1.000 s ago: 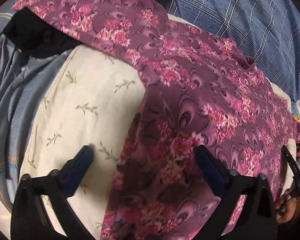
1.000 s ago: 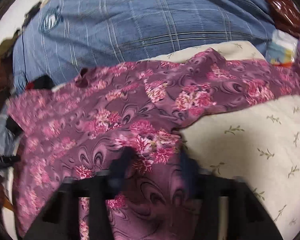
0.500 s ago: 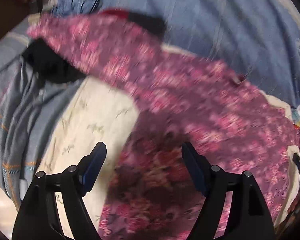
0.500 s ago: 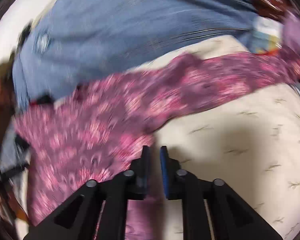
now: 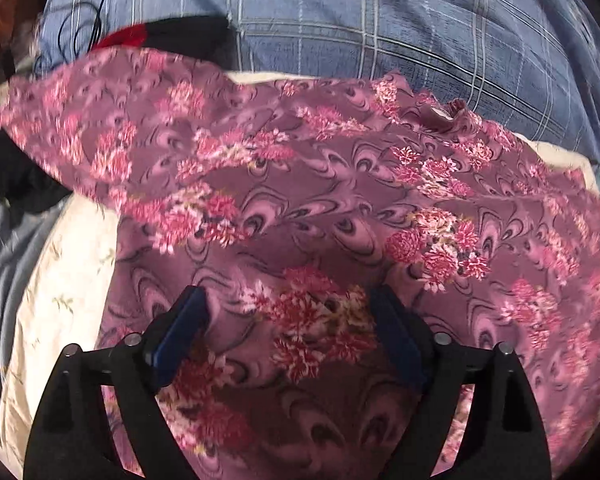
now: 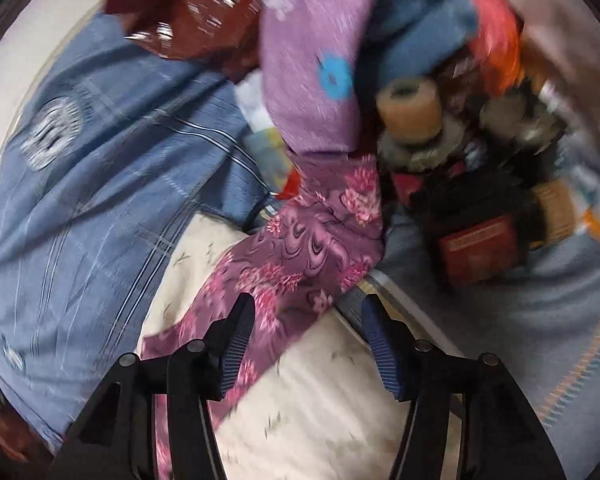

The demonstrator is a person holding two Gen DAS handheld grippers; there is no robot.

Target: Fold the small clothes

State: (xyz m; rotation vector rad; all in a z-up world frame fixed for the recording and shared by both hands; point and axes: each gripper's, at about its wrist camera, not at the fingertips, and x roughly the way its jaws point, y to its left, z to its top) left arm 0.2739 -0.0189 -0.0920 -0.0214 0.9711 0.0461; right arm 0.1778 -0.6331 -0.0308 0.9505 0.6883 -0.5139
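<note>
Two hand-held grippers hang over the bedding, both with their blue pads spread apart and nothing pinched between them. The left hand-held gripper (image 5: 288,316) hovers over the floral garment (image 5: 320,208), a mauve cloth with pink flower clusters, which lies spread across the cream pillow (image 5: 48,280) and fills most of the left wrist view. Its pads sit above the cloth at about 6 o'clock, released; whether they touch the fabric I cannot tell. Toward 12 o'clock a blue plaid blanket (image 5: 380,20) runs across the top, and a black-and-red cloth (image 5: 172,36) peeks out from under the garment's far edge at 11 o'clock. A dark piece (image 5: 16,180) lies at 9 o'clock, beside grey-blue fabric (image 5: 4,256).

From the right wrist view, much blurred, the right hand-held gripper (image 6: 306,320) is open too, and one narrow end of the floral garment (image 6: 300,256) runs from between its pads up toward 12 o'clock, lying on the cream pillow (image 6: 320,400). The left pad (image 6: 236,344) lies over the cloth's edge. The plaid blanket (image 6: 100,200) fills 9 o'clock. A lilac cloth with a blue flower (image 6: 312,80) hangs at 12 o'clock, and a jumble of small items (image 6: 480,184) sits at 2 o'clock, too smeared to name.
</note>
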